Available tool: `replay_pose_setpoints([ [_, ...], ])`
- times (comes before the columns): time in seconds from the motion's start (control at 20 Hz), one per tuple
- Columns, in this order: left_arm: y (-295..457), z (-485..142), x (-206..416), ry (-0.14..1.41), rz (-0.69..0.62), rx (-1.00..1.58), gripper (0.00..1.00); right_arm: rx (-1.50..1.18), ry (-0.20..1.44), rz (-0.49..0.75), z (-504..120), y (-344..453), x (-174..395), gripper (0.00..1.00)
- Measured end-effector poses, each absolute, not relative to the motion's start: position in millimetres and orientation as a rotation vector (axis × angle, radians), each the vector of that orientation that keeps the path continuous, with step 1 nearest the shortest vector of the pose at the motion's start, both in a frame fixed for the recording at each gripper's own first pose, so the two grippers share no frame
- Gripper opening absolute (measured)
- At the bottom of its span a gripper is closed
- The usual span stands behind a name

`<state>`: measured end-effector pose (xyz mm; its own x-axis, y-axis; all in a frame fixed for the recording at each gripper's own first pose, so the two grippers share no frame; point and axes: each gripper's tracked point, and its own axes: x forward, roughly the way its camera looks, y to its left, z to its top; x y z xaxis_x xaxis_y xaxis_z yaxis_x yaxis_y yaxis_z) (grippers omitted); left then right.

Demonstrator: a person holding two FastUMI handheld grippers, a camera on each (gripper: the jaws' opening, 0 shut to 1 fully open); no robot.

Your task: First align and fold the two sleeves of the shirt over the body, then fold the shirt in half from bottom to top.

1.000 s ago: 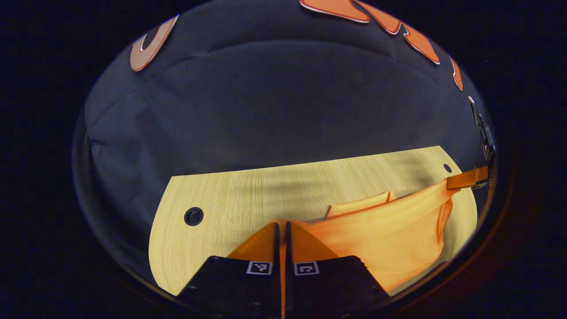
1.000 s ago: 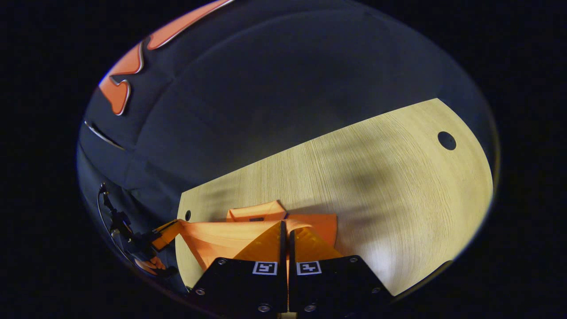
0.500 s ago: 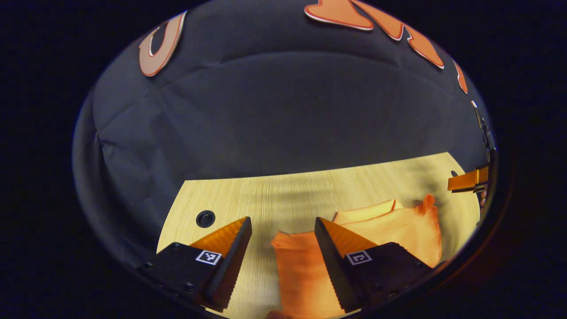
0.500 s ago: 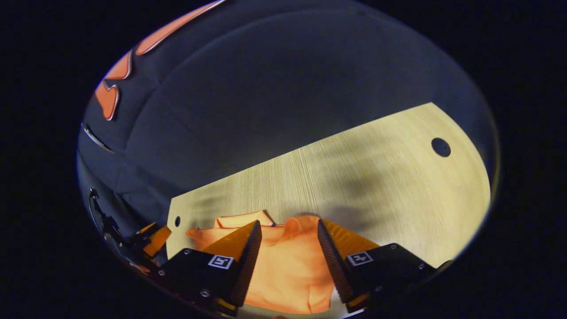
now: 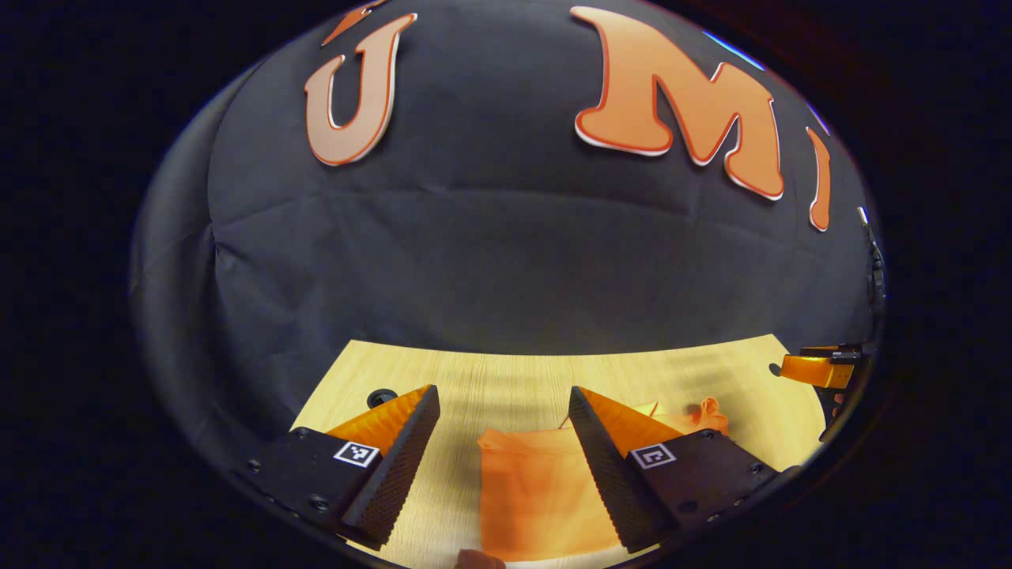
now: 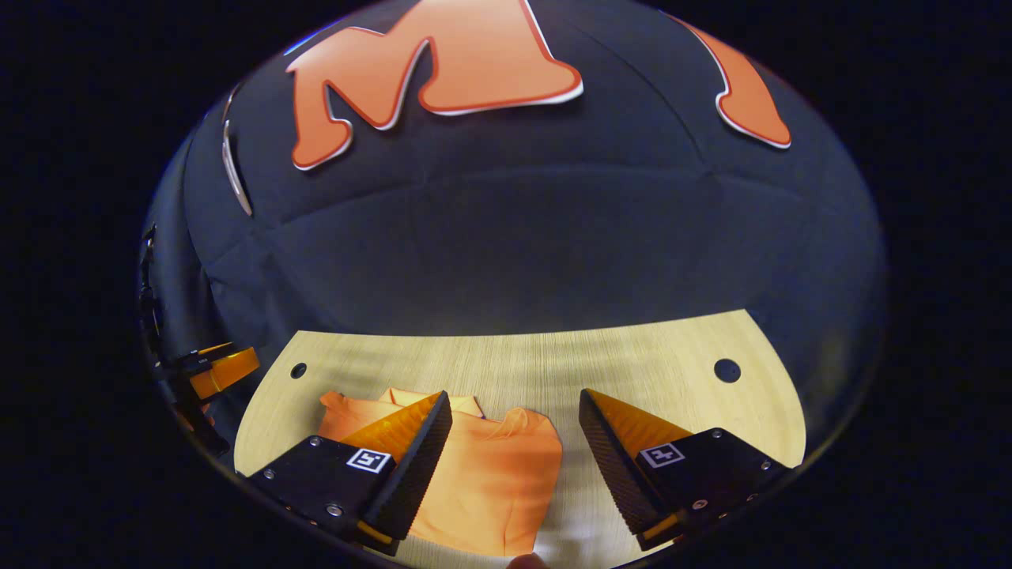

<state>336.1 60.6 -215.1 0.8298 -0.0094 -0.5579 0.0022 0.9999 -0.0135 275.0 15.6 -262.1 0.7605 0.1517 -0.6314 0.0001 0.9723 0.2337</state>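
One orange shirt (image 6: pixel 482 474) lies folded into a compact bundle on the light wooden surface (image 6: pixel 632 363), its collar end toward the booth wall. A second ago both hand-held grippers pinched its fabric and held it up; half a second ago they had let go. Now the left hand-held gripper (image 5: pixel 502 442) and right hand-held gripper (image 6: pixel 514 446) hang above it, each with jaws spread wide and empty. The bottom-to-top fold looks finished. Count: one shirt, two grippers, two holes in the surface.
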Motion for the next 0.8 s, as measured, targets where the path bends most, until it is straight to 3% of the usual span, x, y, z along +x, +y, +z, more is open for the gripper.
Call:
replay_pose_setpoints([
  [0.5,47.2,-122.9,256.2,0.399,-0.002,-0.036,0.99,0.12,0.428,0.091,-156.7,23.9,230.5,0.99],
  [0.8,35.8,-101.5,211.0,0.339,-0.043,-0.025,0.98,0.092,0.337,0.116,-112.3,37.4,176.0,0.99],
])
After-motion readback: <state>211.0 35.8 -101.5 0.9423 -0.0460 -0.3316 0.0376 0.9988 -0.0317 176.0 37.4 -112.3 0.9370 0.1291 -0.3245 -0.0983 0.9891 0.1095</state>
